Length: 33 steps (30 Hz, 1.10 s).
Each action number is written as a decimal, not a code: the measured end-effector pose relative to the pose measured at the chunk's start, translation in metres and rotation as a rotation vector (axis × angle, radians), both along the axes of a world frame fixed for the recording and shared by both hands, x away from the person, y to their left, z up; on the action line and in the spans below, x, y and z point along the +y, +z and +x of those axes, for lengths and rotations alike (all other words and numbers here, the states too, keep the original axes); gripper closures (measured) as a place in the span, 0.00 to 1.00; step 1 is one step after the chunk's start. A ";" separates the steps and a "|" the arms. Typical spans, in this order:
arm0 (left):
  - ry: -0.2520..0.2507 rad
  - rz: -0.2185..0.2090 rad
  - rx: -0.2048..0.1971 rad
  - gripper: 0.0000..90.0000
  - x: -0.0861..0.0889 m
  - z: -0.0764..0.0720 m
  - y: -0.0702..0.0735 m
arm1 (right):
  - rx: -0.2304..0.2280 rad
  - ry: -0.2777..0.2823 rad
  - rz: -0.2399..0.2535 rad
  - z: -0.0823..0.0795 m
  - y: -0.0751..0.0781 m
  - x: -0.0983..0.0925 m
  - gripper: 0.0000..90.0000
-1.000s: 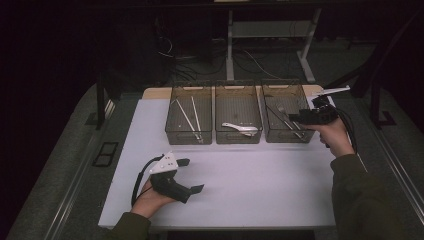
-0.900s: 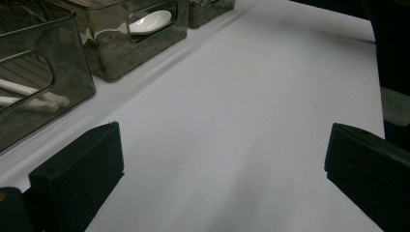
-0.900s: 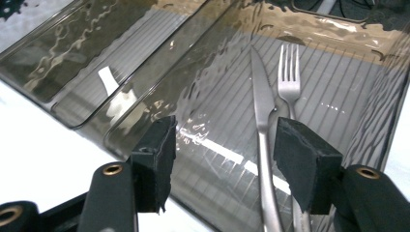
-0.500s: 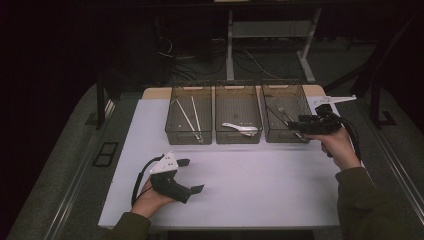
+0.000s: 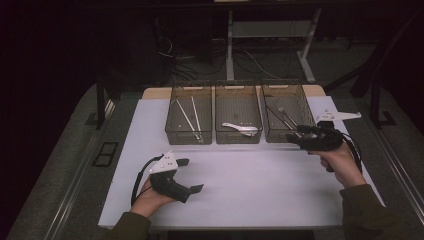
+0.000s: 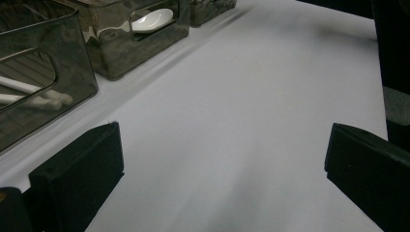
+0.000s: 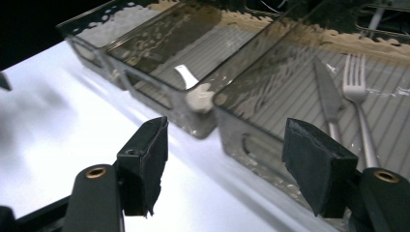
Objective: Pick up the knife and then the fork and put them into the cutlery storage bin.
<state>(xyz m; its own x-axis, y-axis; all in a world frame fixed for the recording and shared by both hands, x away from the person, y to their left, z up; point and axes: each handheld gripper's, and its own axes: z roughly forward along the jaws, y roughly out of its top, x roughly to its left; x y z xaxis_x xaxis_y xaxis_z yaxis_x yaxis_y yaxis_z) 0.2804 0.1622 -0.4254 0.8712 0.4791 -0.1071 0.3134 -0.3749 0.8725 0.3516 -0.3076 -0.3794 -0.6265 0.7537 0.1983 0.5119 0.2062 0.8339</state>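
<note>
I see a white table top (image 5: 250,195) with a tan board edge behind it; three smoky, see-through bins (image 5: 238,97) with ribbed floors; a white spoon (image 5: 241,128) in the middle one; a silver fork (image 7: 360,92) and silver knife (image 7: 328,99) in the right one; pale chopsticks (image 5: 189,116) in the left one; both grippers black, left gripper (image 5: 191,175), right gripper (image 5: 299,138), each with a pale grey plate; my sleeves olive green.

A flat white rectangular tabletop (image 5: 250,195) carries three smoky clear plastic bins set side by side in a row along its far edge: the left bin (image 5: 188,135), the middle bin (image 5: 238,137) and the right bin (image 5: 280,136). The left gripper (image 5: 190,175) rests on its near left part.
</note>
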 end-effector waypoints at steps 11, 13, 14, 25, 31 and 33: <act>-0.008 0.013 -0.004 0.00 0.001 -0.001 0.000 | -0.045 0.000 -0.025 -0.030 -0.016 0.008 0.28; -0.009 0.016 -0.002 0.00 0.001 -0.001 0.000 | -0.052 0.000 -0.032 -0.035 -0.019 0.008 0.27; -0.009 0.015 -0.002 0.00 0.001 -0.001 0.000 | -0.051 -0.001 -0.032 -0.037 -0.020 0.008 0.26; -0.007 0.015 -0.006 0.00 0.000 -0.002 0.001 | -0.080 -0.006 -0.026 -0.059 -0.032 0.006 0.20; -0.010 0.016 -0.007 0.00 0.000 -0.002 0.001 | -0.081 0.003 -0.015 -0.069 -0.037 0.006 0.20; -0.009 0.016 -0.006 0.00 0.000 -0.002 0.001 | -0.077 0.007 -0.020 -0.073 -0.039 0.007 0.20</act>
